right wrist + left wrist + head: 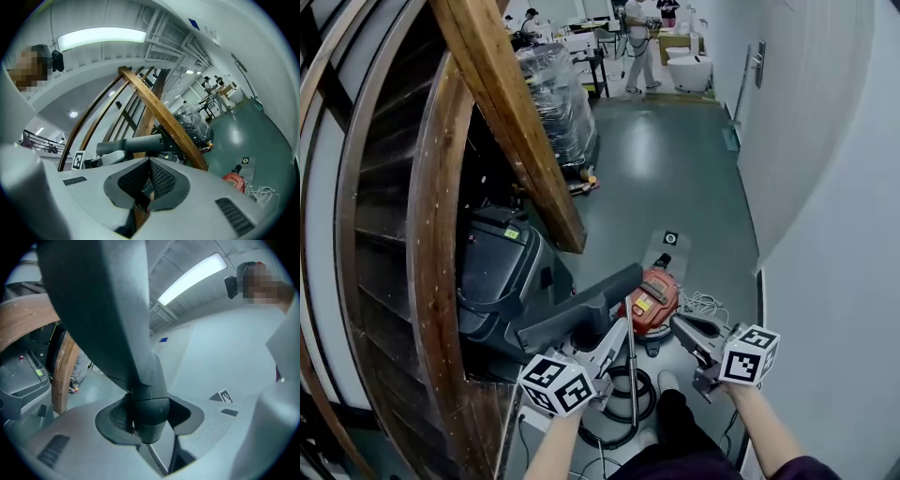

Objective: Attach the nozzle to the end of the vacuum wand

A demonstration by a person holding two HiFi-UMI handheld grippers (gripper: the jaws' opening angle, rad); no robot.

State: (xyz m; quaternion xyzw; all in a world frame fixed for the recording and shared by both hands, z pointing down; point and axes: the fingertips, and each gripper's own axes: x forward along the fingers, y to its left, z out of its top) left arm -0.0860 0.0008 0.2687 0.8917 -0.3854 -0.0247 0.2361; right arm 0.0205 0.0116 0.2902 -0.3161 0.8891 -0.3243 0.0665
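— Nozzle on yet?
— No. The left gripper (617, 334) clamps the nozzle (581, 314). The right gripper (678, 324) is pinched shut, empty. The wand (631, 364) stands between them, unjoined. Mating is left, I'd say.

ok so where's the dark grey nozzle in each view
Head view: the nozzle lies lower centre, slanting up to the right.
Left gripper view: it fills the centre, clamped in the left gripper.
Right gripper view: centre-left, just above the jaws.
Shared landmark: the curved wooden stair rail, at the left in all three.
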